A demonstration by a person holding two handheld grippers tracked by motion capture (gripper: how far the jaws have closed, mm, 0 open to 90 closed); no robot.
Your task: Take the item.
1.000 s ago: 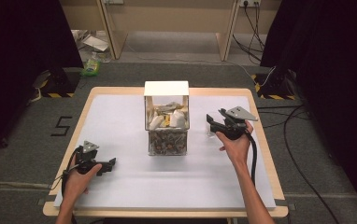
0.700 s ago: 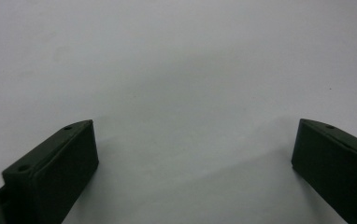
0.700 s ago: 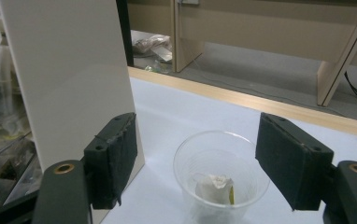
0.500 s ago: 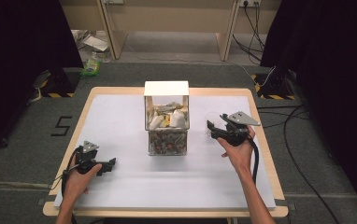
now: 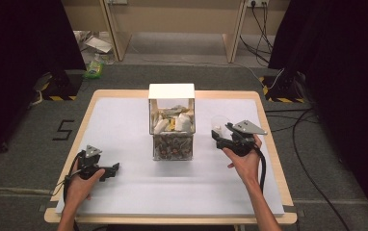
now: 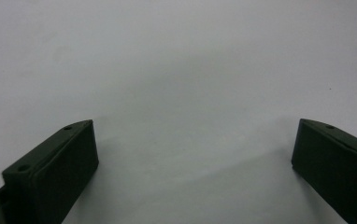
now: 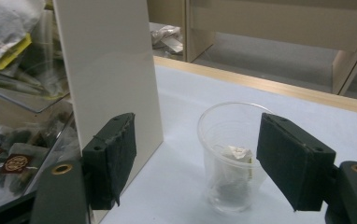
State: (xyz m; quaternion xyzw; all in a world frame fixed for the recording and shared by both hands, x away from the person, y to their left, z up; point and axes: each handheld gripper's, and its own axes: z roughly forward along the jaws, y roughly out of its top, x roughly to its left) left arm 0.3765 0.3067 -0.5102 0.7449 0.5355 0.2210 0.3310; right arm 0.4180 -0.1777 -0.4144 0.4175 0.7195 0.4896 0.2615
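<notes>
A clear plastic cup (image 5: pixel 219 123) with a tea bag (image 7: pixel 235 156) in it stands on the white mat, right of the clear box (image 5: pixel 171 130). The box holds tea bags and packets under a white lid (image 5: pixel 171 91). My right gripper (image 5: pixel 219 138) sits just on the near side of the cup. Its jaws have just been opening and now stand wide. In the right gripper view the cup (image 7: pixel 230 135) is ahead, in line with the gap of my right gripper (image 7: pixel 195 125), and the pads do not press on it. My left gripper (image 5: pixel 112 169) rests open on the mat at the near left, and in its own view my left gripper (image 6: pixel 195 135) has nothing between the jaws.
The white mat (image 5: pixel 124 120) covers most of the wooden table (image 5: pixel 273 144). The box's white side panel (image 7: pixel 111 70) stands close to the left jaw in the right gripper view. Cables (image 5: pixel 312 163) run over the floor on the right.
My right gripper has drawn back a little toward the near side, away from the cup, which now stands free ahead of it. The left gripper has stayed put.
</notes>
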